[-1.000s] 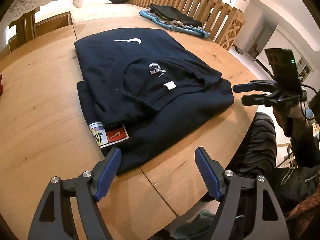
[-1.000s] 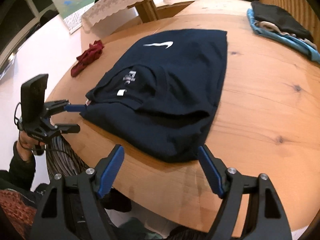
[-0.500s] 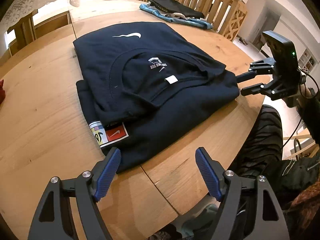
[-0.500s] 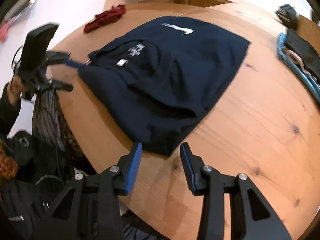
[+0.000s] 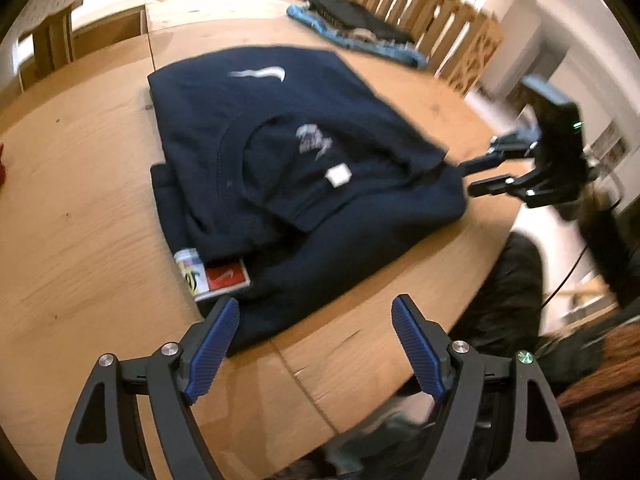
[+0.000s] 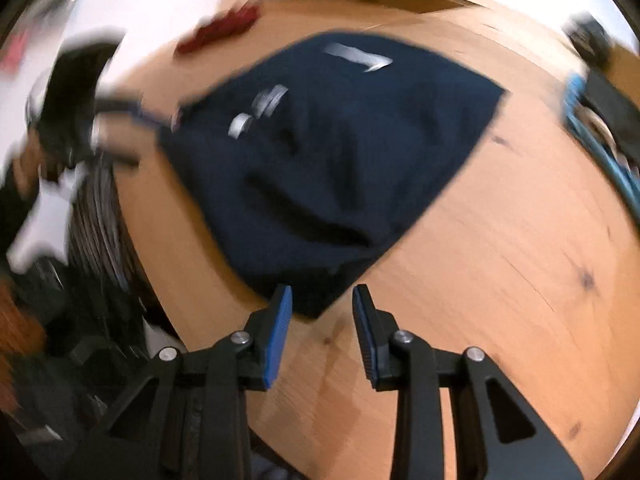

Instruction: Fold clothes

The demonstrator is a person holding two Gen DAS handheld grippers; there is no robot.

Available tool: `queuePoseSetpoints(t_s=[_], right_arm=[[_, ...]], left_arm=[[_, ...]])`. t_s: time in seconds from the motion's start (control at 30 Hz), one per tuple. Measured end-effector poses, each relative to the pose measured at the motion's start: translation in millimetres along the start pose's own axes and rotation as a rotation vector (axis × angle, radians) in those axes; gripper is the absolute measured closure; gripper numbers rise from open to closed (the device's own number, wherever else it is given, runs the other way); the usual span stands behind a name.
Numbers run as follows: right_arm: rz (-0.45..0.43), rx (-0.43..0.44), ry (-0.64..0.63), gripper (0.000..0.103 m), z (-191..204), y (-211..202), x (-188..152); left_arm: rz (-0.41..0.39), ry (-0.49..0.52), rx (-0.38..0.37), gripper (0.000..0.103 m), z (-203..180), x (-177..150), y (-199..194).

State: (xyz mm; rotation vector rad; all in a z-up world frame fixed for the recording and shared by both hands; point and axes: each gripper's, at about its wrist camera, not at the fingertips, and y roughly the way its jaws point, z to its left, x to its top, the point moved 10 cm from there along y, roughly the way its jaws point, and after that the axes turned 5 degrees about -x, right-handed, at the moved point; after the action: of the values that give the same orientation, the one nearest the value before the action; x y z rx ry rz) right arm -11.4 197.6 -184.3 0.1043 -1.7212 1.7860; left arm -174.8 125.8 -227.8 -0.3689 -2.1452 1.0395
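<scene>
Navy T-shirt [image 5: 288,184] lies part-folded on the table [image 5: 80,248], just ahead of both my grippers. My left gripper [image 5: 316,344] gapes wide at one near corner; my right gripper [image 6: 322,320] has just been narrowing, its jaws either side of the other corner, nothing pinched yet. Final folds remain.

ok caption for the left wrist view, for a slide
Open left claw above near corner of folded navy Nike t-shirt on wooden table.

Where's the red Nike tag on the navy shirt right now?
In the left wrist view, the red tag peeks out at the navy shirt's near-left corner, just beyond the left claw.
</scene>
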Motion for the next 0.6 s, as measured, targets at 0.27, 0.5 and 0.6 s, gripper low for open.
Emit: queuePoseSetpoints(t_s=[0.27,0.5,0.6], right_arm=[[-0.040,-0.086,0.046,0.057,-6,-7,30],[0.042,-0.168,-0.308,0.054,36,10,27],[0.069,-0.166,-0.305,0.054,30,11,33]], left_arm=[[0.012,0.039,0.112,0.027,28,33,-6],[0.180,0.451,0.222,0.027,-1,23,20],[0.246,0.536,0.267,0.028,5,25,29]])
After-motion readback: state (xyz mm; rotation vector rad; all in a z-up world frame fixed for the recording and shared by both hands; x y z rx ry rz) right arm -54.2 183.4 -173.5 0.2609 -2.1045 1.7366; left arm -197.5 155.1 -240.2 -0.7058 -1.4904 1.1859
